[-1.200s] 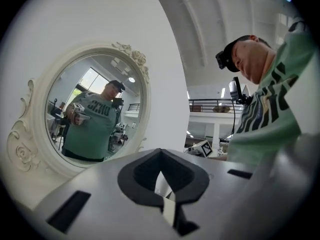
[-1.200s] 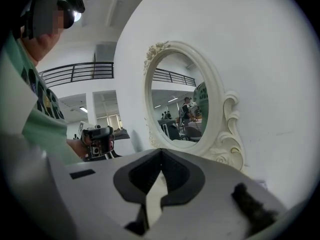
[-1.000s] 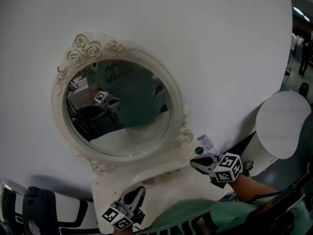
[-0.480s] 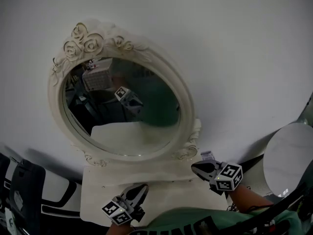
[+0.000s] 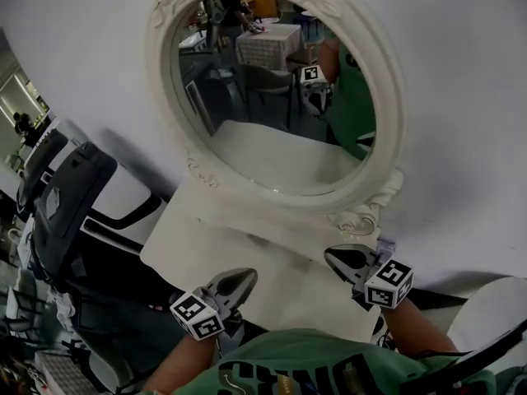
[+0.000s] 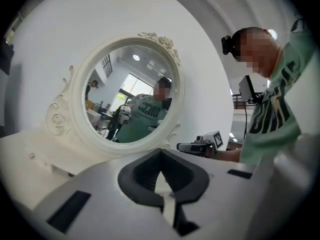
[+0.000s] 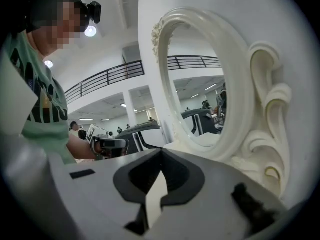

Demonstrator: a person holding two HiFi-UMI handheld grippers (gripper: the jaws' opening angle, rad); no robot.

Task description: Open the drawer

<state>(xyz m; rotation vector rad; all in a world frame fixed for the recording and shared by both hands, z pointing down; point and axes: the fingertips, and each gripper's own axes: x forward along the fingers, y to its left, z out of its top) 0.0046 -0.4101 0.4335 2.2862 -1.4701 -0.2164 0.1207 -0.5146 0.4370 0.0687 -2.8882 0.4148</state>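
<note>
Now both grippers hang over the near side of the white dressing table [image 5: 193, 237], well apart from each other. The left gripper [image 5: 241, 277] has its jaws pressed together, and nothing is between them. The right gripper [image 5: 332, 257] has its jaws pressed together too, and they are empty. It is just near the curly foot [image 5: 362, 220] of the mirror frame, not touching it. The big oval mirror [image 5: 272, 81] stands at the far side of the table, and it shows the person in a green shirt [image 5: 313, 360]. The drawer [image 6: 42, 159] seems to be in the low white box under the mirror, with a tiny knob [image 6: 32, 155] on its front. No gripper touches it, and it looks closed. Black chairs [image 5: 66, 196] stand to the left of the table.
</note>
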